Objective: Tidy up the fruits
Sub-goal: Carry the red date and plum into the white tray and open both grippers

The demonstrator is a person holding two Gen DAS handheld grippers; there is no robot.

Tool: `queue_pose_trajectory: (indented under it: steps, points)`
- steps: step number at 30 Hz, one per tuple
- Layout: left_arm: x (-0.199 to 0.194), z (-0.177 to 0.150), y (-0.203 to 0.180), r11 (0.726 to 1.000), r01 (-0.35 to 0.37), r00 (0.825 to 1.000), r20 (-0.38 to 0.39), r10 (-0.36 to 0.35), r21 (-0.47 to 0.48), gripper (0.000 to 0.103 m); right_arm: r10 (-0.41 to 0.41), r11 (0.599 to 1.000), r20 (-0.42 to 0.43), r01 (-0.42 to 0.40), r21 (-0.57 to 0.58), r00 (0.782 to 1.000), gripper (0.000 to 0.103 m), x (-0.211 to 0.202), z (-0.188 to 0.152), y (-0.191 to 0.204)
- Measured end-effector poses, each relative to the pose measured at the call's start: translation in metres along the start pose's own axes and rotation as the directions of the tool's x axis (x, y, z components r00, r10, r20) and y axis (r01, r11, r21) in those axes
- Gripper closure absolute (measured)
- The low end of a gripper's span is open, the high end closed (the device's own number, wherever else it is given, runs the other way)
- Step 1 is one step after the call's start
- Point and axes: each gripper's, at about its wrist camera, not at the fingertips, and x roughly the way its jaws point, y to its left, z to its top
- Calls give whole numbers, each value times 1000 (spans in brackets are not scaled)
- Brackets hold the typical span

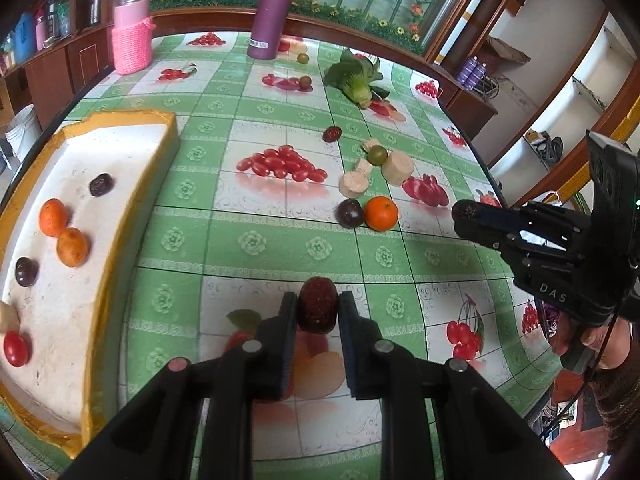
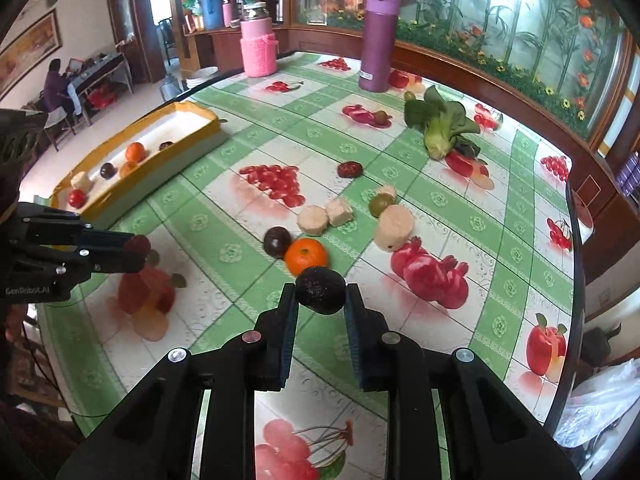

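Note:
In the left wrist view my left gripper (image 1: 318, 314) is shut on a dark red, date-like fruit (image 1: 317, 308), held above the tablecloth. Left of it lies a white tray with a yellow rim (image 1: 132, 118) holding two oranges (image 1: 52, 216), dark round fruits (image 1: 100, 184) and a red tomato (image 1: 16, 348). In the right wrist view my right gripper (image 2: 320, 296) is shut on a dark, rough-skinned round fruit (image 2: 320, 289), lifted off the table. Just behind it rest an orange (image 2: 306, 256) and a dark purple fruit (image 2: 277, 241). My left gripper (image 2: 136, 250) shows at the left edge.
Pale cut chunks (image 2: 394, 226) and a green fruit (image 2: 380, 203) lie mid-table, with a red date (image 2: 349, 169) farther back. A leafy green vegetable (image 2: 440, 124), a purple bottle (image 2: 378, 40) and a pink jar (image 2: 259, 46) stand at the far side. The table edge (image 2: 576, 240) runs on the right.

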Motion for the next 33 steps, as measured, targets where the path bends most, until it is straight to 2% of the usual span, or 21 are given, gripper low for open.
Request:
queue_pose_trajectory:
  steps: [10,21,26,33]
  points:
    - [-34,-7,47,996,-50,997,56,54,-70,80,77,995,17,-75,-70,997,81,15,36,57]
    - [-69,-19,127,970,-154,981,89,173,-188,80,193,971,33,-185,-154,981,81,53,111,134]
    - [-68,-19,158,957,-195,975,68,213,-214,80,227,961,11,-222,-162,974,81,83,137,158]
    - [-49,-18,171,961,-193,979,25,202,-200,80,231,955,-54,-237,-177,972,81,126,152,179]
